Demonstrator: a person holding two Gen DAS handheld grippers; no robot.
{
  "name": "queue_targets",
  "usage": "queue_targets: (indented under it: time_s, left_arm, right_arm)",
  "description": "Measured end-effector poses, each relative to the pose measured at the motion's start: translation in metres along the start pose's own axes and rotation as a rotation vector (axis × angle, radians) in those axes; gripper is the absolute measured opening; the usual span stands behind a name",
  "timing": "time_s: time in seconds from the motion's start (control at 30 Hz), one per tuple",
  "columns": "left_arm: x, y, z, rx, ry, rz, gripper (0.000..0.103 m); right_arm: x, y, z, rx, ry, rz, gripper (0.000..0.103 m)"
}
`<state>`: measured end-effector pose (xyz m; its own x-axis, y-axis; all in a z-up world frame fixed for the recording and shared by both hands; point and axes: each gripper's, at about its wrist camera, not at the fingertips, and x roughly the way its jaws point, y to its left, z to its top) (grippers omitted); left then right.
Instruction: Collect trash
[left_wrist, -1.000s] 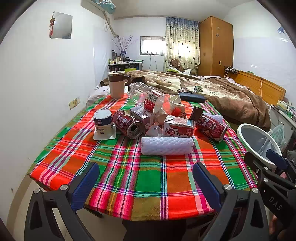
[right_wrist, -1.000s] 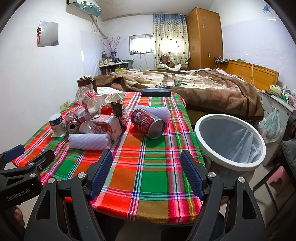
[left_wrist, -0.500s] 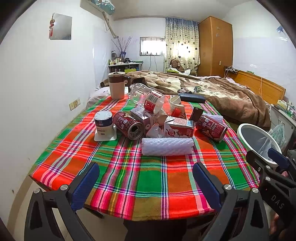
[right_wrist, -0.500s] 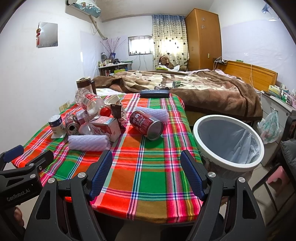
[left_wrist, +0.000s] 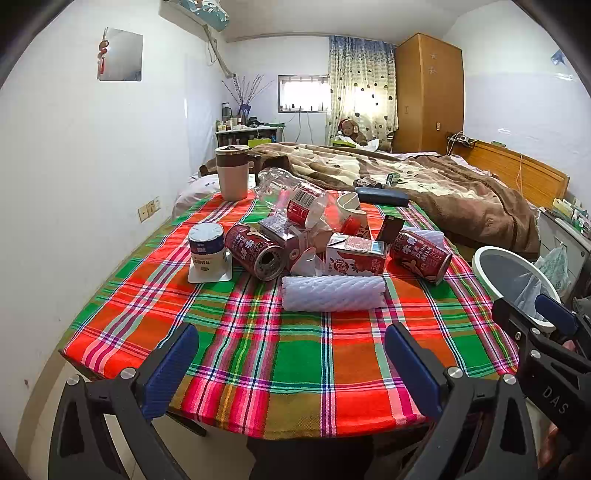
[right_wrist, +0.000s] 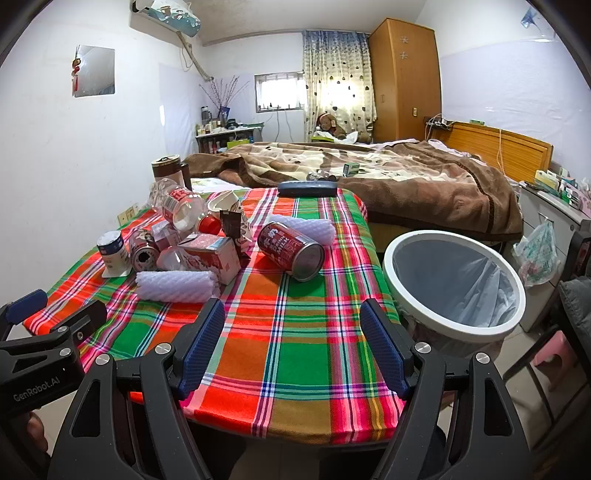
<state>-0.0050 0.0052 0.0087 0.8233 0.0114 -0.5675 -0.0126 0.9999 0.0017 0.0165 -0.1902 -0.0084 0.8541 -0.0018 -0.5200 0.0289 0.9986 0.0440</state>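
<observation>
Left wrist view: left gripper (left_wrist: 290, 363) jaws wide apart, empty, low in frame; cans, carton, foam roll (left_wrist: 332, 293) mid-frame. Right gripper (right_wrist: 293, 349) wide apart, empty; bin (right_wrist: 454, 282) right of frame.

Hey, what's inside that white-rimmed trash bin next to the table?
The trash bin holds a pale plastic liner bag, loosely crumpled against the wall. No trash shows in the visible part; the very bottom is hidden by the near rim.
</observation>
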Motion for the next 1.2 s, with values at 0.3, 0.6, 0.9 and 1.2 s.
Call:
queue_targets:
  time_s: [0.3,0.6,0.9,1.2]
  left_arm:
    - [-0.0001,0.0000,0.0003,0.001,-0.001,-0.001,0.102]
    - [-0.0007,-0.0005,0.0003,0.002,-0.002,-0.001,0.102]
    - [-0.0009,-0.0007,0.0002,0.003,-0.003,0.000,0.102]
    - [-0.0025,-0.0005,0.0014,0.005,-0.004,-0.002,0.102]
  right_arm:
    - [-0.0010,0.0000,0.0005,0.000,-0.002,0.000,0.077]
    - [-0.0018,0.0002,0.0006,0.000,-0.004,-0.002,0.077]
    - [-0.0018,0.0006,0.0005,-0.001,-0.005,-0.001,0.077]
    - [-0.0033,0.0005,0.0011,-0.003,-0.005,-0.003,0.077]
